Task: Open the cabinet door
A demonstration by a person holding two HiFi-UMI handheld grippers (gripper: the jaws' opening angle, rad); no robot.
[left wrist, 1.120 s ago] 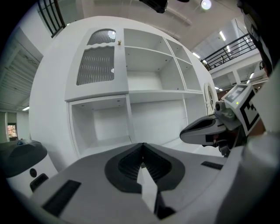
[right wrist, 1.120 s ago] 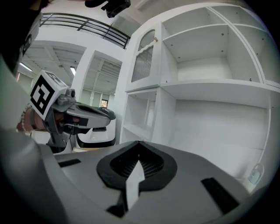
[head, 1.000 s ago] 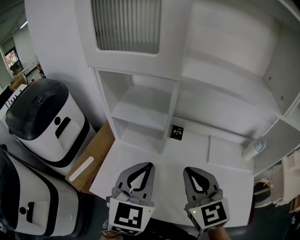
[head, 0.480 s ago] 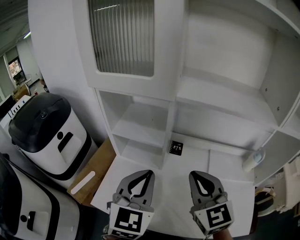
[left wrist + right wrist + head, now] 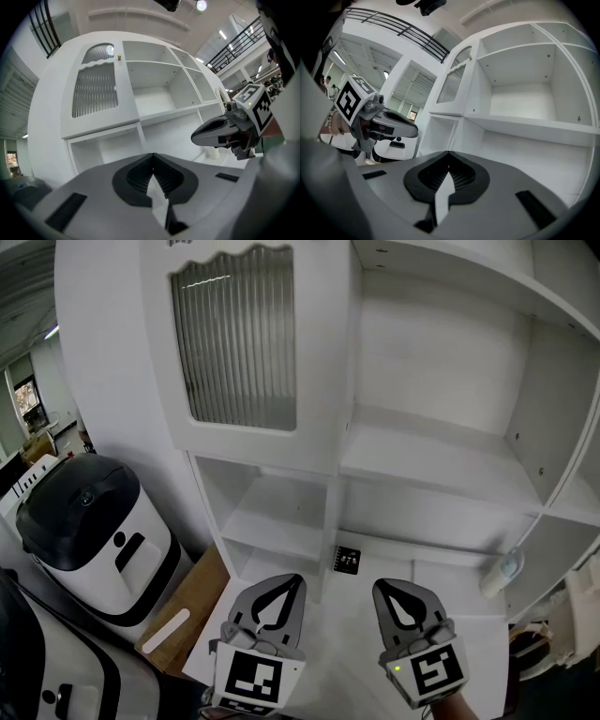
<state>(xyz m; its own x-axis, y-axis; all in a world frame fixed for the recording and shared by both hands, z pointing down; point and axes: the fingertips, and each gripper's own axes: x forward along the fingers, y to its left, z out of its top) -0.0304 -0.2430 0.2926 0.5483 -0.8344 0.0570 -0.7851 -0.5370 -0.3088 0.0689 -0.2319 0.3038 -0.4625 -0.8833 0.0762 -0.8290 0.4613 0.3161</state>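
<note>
**Both claws shut, clear of the door**

Left gripper [image 5: 296, 580] and right gripper [image 5: 382, 585]: jaws pressed together, nothing between. Door [image 5: 239, 352] above left, well apart. Its knob [image 5: 119, 57] shows only in gripper views, the black card [image 5: 347, 560] only from the head.

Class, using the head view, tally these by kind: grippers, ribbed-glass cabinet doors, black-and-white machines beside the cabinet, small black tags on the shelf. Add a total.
Grippers: 2, left gripper and right gripper
Ribbed-glass cabinet door: 1
Black-and-white machines: 2
Small black tag: 1
Total: 6
</note>
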